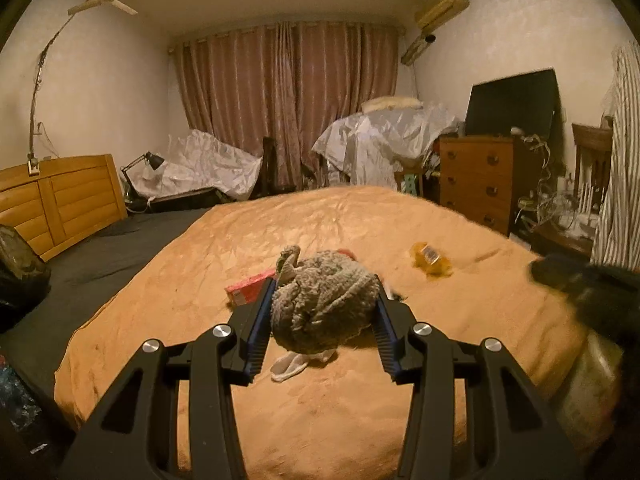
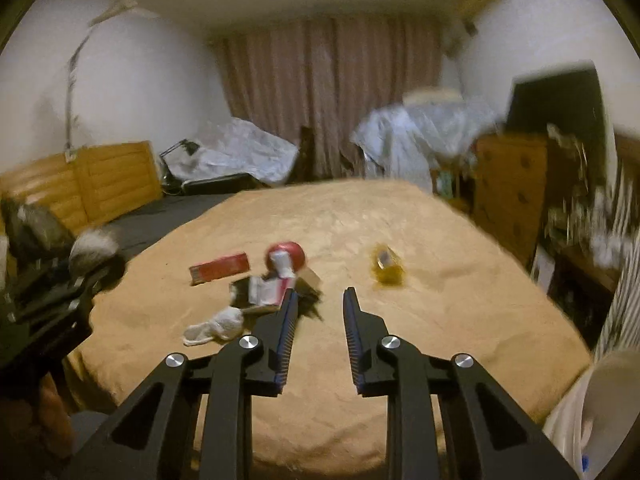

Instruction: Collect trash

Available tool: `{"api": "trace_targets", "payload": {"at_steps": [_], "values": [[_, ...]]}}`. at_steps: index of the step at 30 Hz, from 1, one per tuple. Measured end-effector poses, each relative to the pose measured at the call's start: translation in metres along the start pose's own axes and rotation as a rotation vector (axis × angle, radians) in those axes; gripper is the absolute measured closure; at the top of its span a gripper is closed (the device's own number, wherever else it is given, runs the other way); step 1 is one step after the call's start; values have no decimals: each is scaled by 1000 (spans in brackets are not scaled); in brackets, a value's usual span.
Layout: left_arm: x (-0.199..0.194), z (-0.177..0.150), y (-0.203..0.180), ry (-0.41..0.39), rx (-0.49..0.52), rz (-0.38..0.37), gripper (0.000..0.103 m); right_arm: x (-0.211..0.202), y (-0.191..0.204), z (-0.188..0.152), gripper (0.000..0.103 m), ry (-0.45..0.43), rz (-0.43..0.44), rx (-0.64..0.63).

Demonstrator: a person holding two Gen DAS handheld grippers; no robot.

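My left gripper is shut on a balled-up grey fuzzy cloth and holds it above the orange bedspread. The same cloth shows blurred at the far left of the right wrist view. My right gripper is open and empty above the bed. Trash lies on the bed in front of it: a red flat box, a red round pack, torn packaging, a white crumpled wrapper and a yellow wrapper. The left wrist view shows the yellow wrapper and white wrapper.
A wooden headboard stands at left, with a dark sheet beside the bedspread. A wooden dresser with a TV stands at right. Plastic-covered furniture sits before the curtains. A black bag is at far left.
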State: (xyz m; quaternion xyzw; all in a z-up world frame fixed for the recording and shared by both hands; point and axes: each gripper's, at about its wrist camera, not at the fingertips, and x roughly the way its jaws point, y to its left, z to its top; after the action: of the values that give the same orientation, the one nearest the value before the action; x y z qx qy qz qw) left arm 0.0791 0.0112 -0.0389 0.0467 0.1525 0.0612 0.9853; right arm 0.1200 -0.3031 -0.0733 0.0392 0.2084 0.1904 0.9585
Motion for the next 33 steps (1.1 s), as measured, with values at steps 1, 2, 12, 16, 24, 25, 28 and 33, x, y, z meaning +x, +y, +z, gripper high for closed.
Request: {"api": "trace_targets", "payload": {"at_steps": [1, 2, 12, 16, 24, 25, 28, 33], "values": [[4, -2, 4, 10, 1, 8, 58, 8, -9, 0, 41, 73, 34, 15], [11, -5, 11, 28, -11, 16, 58, 20, -19, -6, 26, 202, 91, 22], [68, -26, 59, 107, -82, 0, 59, 110, -1, -191, 30, 940, 369, -176], [84, -38, 69, 136, -90, -27, 58, 172, 24, -276, 30, 1233, 454, -155], [107, -62, 93, 214, -166, -40, 58, 251, 32, -471, 32, 1605, 283, 396], [110, -64, 95, 218, -160, -41, 58, 256, 33, -489, 31, 1638, 250, 421], [115, -68, 97, 248, -160, -58, 58, 260, 34, -523, 31, 1687, 146, 413], [112, -64, 102, 255, -170, -70, 58, 247, 40, -556, 31, 1717, 52, 298]]}}
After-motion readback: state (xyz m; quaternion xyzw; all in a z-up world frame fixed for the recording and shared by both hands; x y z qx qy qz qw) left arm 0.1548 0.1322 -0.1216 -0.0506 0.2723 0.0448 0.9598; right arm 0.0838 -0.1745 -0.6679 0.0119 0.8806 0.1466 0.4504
